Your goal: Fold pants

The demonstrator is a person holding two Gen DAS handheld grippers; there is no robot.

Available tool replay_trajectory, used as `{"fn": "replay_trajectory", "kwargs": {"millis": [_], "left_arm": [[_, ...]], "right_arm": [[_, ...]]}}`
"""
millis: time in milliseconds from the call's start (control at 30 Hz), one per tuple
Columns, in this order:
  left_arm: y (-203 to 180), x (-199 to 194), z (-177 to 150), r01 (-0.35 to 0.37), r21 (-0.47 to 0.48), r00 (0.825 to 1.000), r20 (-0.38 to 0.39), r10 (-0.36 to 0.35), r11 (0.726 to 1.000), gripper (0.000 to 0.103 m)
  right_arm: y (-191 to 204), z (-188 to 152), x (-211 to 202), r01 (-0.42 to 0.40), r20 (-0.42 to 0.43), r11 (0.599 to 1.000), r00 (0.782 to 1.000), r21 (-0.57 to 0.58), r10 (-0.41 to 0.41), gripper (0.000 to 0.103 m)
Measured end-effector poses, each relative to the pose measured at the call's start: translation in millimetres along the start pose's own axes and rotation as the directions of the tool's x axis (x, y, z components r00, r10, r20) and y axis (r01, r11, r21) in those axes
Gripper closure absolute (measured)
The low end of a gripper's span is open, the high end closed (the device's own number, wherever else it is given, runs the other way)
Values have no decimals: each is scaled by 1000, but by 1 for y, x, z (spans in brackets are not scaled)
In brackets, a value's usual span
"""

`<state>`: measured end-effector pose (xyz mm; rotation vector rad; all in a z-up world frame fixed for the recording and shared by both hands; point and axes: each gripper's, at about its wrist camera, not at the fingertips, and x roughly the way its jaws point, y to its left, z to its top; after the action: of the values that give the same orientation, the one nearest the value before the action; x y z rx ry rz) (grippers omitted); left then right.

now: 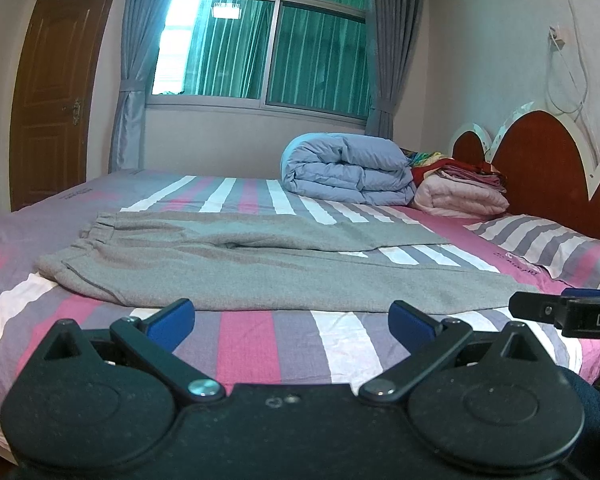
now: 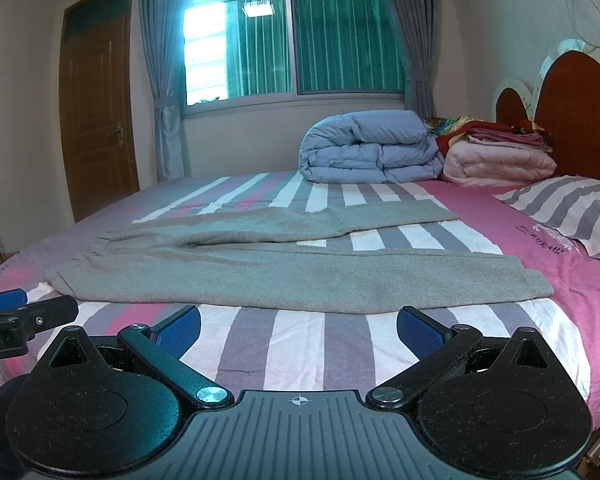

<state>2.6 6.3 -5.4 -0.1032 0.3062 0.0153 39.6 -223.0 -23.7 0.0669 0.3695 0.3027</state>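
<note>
Grey sweatpants (image 1: 236, 272) lie spread flat on the striped bed, waistband at the left, both legs running to the right and splayed apart; they also show in the right wrist view (image 2: 284, 264). My left gripper (image 1: 292, 316) is open and empty, hovering over the sheet just short of the near leg's edge. My right gripper (image 2: 298, 324) is open and empty, likewise just short of the near leg, closer to the cuff end. Each gripper shows at the edge of the other's view: the right one (image 1: 572, 312), the left one (image 2: 24, 312).
The bed (image 1: 260, 344) has a pink, grey and white striped sheet. A folded blue duvet (image 1: 348, 168) and a pink stack of blankets (image 1: 464, 192) sit at the far right by the red headboard (image 1: 540, 160). A striped pillow (image 2: 572, 208) lies at the right. A wooden door (image 1: 56, 104) stands at the left.
</note>
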Motion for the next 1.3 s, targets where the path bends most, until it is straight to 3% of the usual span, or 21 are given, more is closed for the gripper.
{"fn": "replay_trajectory", "kwargs": {"millis": [1300], "left_arm": [[-2, -1, 0, -3, 5, 1000, 0, 3, 1000, 6]], "right_arm": [[0, -2, 1, 3, -3, 1000, 1000, -3, -3, 0]]}}
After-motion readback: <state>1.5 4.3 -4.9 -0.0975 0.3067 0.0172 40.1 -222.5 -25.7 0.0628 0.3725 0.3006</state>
